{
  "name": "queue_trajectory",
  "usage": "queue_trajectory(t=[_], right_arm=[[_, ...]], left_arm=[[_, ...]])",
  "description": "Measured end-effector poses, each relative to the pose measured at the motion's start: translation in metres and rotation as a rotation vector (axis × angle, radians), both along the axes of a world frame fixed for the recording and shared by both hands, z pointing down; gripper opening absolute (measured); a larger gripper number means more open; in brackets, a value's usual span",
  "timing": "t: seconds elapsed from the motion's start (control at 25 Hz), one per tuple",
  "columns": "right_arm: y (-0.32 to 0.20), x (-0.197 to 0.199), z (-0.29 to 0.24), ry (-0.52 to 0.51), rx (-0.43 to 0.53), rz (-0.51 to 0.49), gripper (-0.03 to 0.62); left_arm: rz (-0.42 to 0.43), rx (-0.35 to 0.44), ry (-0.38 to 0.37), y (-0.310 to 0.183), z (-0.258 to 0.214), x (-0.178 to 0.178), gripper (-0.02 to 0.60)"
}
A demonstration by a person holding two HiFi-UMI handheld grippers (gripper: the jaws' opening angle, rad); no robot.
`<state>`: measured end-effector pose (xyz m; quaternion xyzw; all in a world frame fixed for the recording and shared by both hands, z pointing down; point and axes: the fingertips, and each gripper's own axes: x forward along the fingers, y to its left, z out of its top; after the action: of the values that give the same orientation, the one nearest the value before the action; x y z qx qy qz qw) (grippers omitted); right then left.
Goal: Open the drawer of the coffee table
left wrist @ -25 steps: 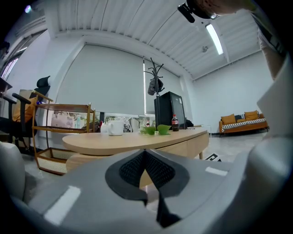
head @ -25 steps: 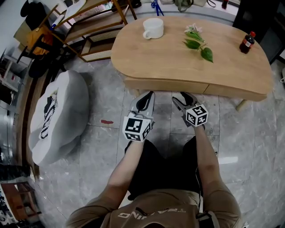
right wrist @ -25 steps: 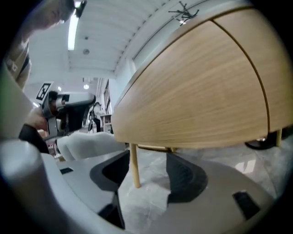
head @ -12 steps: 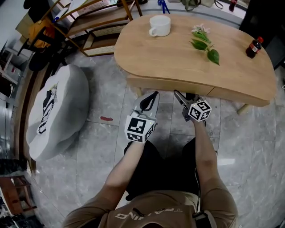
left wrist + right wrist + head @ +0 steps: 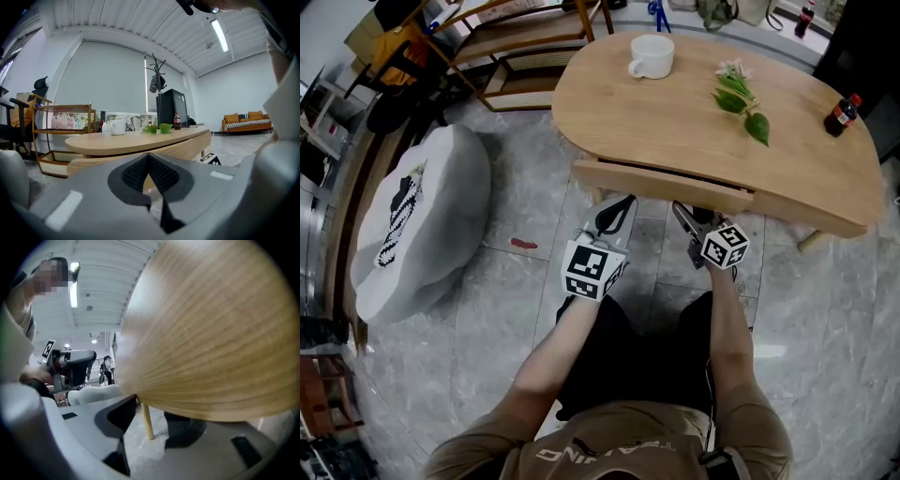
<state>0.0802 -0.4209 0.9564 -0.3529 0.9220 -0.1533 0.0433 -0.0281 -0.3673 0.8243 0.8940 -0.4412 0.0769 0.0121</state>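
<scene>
Drawer (image 5: 675, 185) of coffee table (image 5: 675, 117) sits part-way out, its front right over the tips of R gripper (image 5: 688, 214), which pokes level under the lower edge. R jaws are apart and have just been closing a bit. In the right gripper view nothing's pinched btwn them, only a table leg (image 5: 146, 420) and floor beyond, wood close above. L gripper (image 5: 622, 200) is just beside R on its left, tips short of the drawer front, jaws together at the tips, empty. Beyond both tools, on the top: white mug (image 5: 652, 56), leafy sprig (image 5: 742, 97), small bottle (image 5: 843, 113) far off R's right. Grey pouf (image 5: 412, 225) well off L's left.
</scene>
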Motion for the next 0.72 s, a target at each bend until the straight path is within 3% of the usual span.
queue_trajectory(t=[0.72], right_arm=[[0.090,-0.014,0.000,-0.031,-0.027,-0.062,0.195]], left_arm=[[-0.033,0.049,0.009,0.025,-0.024,-0.021,0.006]])
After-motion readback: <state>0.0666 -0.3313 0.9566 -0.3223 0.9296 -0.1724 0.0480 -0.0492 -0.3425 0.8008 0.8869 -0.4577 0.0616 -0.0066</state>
